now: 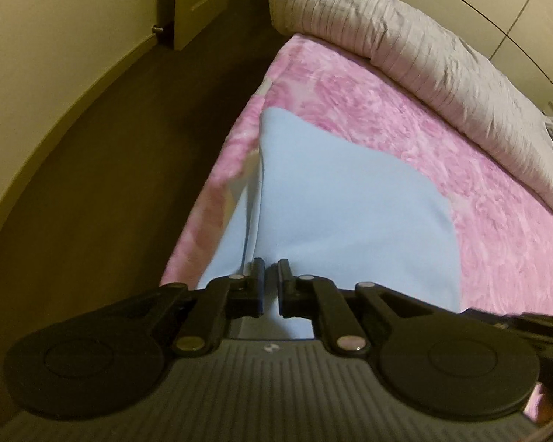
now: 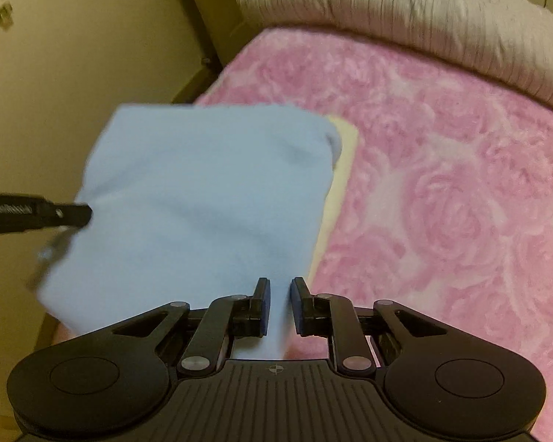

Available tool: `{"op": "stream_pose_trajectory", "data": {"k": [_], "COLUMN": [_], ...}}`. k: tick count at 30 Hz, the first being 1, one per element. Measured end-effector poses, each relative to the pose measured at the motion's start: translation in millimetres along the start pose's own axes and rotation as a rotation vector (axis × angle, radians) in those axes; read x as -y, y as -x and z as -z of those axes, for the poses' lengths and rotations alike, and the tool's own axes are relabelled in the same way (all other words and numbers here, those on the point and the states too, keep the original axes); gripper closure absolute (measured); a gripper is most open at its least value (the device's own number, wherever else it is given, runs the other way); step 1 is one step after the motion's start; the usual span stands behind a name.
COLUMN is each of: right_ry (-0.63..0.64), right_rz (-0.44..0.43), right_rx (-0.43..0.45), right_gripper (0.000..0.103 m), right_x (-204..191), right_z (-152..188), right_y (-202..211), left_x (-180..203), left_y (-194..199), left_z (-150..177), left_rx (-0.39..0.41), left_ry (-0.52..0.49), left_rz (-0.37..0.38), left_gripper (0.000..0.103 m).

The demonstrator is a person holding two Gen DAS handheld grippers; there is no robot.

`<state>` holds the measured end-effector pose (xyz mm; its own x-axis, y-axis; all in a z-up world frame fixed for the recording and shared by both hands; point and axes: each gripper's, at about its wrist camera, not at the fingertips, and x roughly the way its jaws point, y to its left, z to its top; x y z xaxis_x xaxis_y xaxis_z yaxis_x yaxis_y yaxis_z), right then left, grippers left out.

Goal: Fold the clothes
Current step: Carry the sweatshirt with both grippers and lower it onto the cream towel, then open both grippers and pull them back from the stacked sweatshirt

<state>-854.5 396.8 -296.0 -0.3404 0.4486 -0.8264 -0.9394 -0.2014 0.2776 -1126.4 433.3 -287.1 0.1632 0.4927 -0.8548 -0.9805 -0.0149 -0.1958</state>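
Left gripper [image 1: 271, 272] nearest the lens in the left wrist view, jaws nearly together, pinched on an edge of the light blue garment [image 1: 335, 213]; cloth runs through the narrow gap and on below the fingers. Garment is lifted here, its far part draped down onto the pink floral blanket [image 1: 405, 110] at the bed's edge; a fold hangs along its left side, seam hard to make out. Right side of the frame shows a black piece of the other tool, cut off by the edge. Grey ribbed duvet [image 1: 424, 48] rolled along the far side of the bed. Dark floor [image 1: 110, 147] left of the bed, blurred.

Right wrist view: right gripper [image 2: 279, 287] jaws a little apart with blue cloth passing between them; cannot tell if the pads press on it. Garment hangs taut between the two tools, motion-blurred. A pale yellow cloth [image 2: 344, 169] peeks out behind its right edge, mostly hidden. Left tool's tip touches the garment's left edge, body cut off
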Motion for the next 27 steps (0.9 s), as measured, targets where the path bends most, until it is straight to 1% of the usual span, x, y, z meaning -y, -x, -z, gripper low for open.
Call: {"op": "stream_pose_trajectory", "data": {"k": [2, 4, 6, 8, 9, 10, 12, 13, 14, 15, 17, 20, 22, 27], "right_ry": [-0.014, 0.006, 0.027, 0.056, 0.065, 0.071, 0.047, 0.029, 0.009, -0.003, -0.012, 0.008, 0.040, 0.140], "right_rz": [-0.038, -0.068, -0.095, -0.084, -0.081, -0.081, -0.115, -0.133, -0.142, -0.146, -0.153, -0.154, -0.178, -0.223], "right_rx": [0.019, -0.020, -0.059, -0.109, -0.108, -0.104, -0.060, -0.040, -0.034, -0.033, -0.030, -0.023, -0.016, -0.003], "right_gripper": [0.086, 0.086, 0.086, 0.086, 0.085, 0.085, 0.083, 0.080, 0.071, 0.060, 0.053, 0.051, 0.051, 0.051], "right_x": [0, -5, -10, -16, -18, -20, -16, -13, -9, -5, 3, 11, 16, 34], "right_z": [7, 17, 26, 33, 32, 30, 24, 23, 24, 24, 30, 39, 43, 48], "right_y": [22, 24, 23, 8, 11, 15, 35, 45, 55, 63, 80, 107, 126, 173], "left_x": [6, 10, 14, 20, 24, 30, 42, 49, 56, 62, 73, 91, 102, 149], "left_y": [11, 17, 13, 16, 17, 26, 46, 57, 68, 79, 101, 130, 146, 192], "left_z": [4, 20, 26, 27, 27, 26, 28, 31, 35, 41, 54, 75, 92, 134], "left_rx": [-0.019, -0.042, -0.067, -0.074, -0.077, -0.063, -0.032, -0.020, -0.007, 0.003, 0.023, 0.048, 0.067, 0.099], "left_ry": [0.000, 0.005, 0.008, 0.009, 0.010, -0.002, -0.024, -0.031, -0.039, -0.030, -0.005, 0.053, 0.105, 0.190], "left_rz": [-0.024, -0.053, -0.095, -0.134, -0.154, -0.169, -0.198, -0.212, -0.226, -0.234, -0.249, -0.255, -0.267, -0.360], "left_gripper": [0.085, 0.081, 0.080, 0.080, 0.080, 0.080, 0.077, 0.070, 0.064, 0.063, 0.060, 0.060, 0.058, 0.058]}}
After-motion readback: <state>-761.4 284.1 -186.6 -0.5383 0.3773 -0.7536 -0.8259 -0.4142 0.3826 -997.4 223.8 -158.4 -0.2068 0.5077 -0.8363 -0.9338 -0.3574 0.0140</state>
